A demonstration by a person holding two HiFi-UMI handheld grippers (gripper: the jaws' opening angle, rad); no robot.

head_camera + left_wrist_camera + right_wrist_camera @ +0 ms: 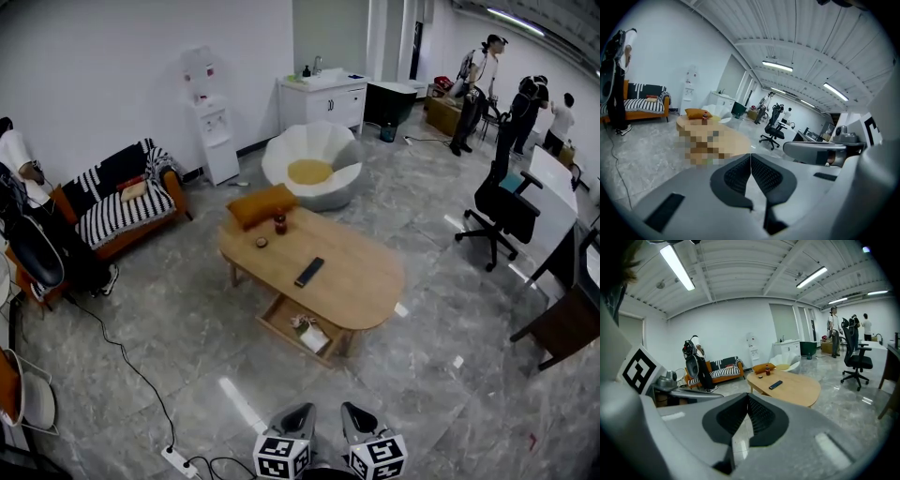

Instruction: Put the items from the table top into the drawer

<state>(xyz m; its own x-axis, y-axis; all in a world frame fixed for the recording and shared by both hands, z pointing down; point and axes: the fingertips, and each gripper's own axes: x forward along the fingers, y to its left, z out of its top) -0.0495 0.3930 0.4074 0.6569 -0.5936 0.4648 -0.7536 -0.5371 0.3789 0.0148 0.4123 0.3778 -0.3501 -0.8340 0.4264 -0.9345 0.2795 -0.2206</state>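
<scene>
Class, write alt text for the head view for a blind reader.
An oval wooden table, its drawer open, holds a remote, a bottle and a cushion. Below, the left gripper and right gripper are shut, empty.

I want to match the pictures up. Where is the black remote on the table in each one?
Head view: the remote lies mid-picture on the wooden table.
Left gripper view: cannot be made out; a blurred patch covers the table.
Right gripper view: just right of centre, on the table.
Shared landmark: the orange cushion at the table's far end.
</scene>
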